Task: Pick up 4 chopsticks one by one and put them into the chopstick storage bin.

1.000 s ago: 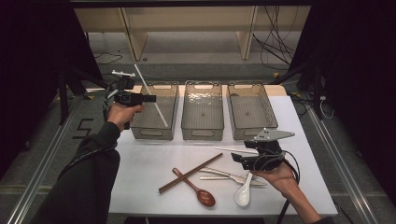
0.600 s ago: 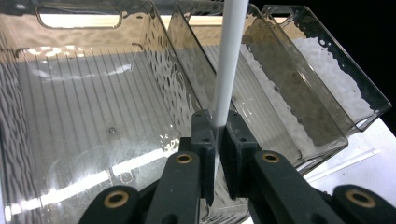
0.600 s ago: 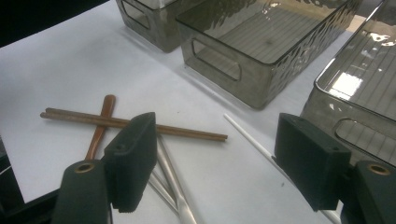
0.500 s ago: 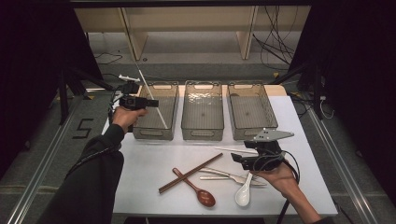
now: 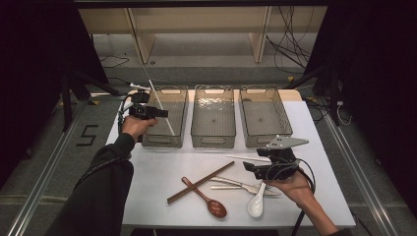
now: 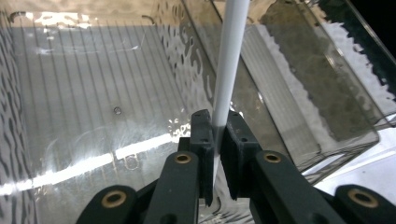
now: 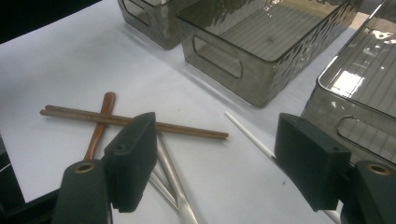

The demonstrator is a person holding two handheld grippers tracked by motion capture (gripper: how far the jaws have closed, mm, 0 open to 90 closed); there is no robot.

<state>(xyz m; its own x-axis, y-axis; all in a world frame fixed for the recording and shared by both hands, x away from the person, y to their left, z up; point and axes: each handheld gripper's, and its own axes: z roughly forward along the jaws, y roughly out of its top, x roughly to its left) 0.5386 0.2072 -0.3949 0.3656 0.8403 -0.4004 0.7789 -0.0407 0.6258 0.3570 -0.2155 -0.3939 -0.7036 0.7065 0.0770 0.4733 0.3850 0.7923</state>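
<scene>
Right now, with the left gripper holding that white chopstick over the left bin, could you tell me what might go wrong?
The left gripper pinches the white chopstick near one end, so it could pivot or slip. Its long free end slants past the left bin and might miss on release. The other white chopstick lies close beside the right gripper.

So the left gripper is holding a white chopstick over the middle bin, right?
Not the middle bin. The high view shows the left gripper clamped on the white chopstick over the leftmost bin. The rest is right.
</scene>
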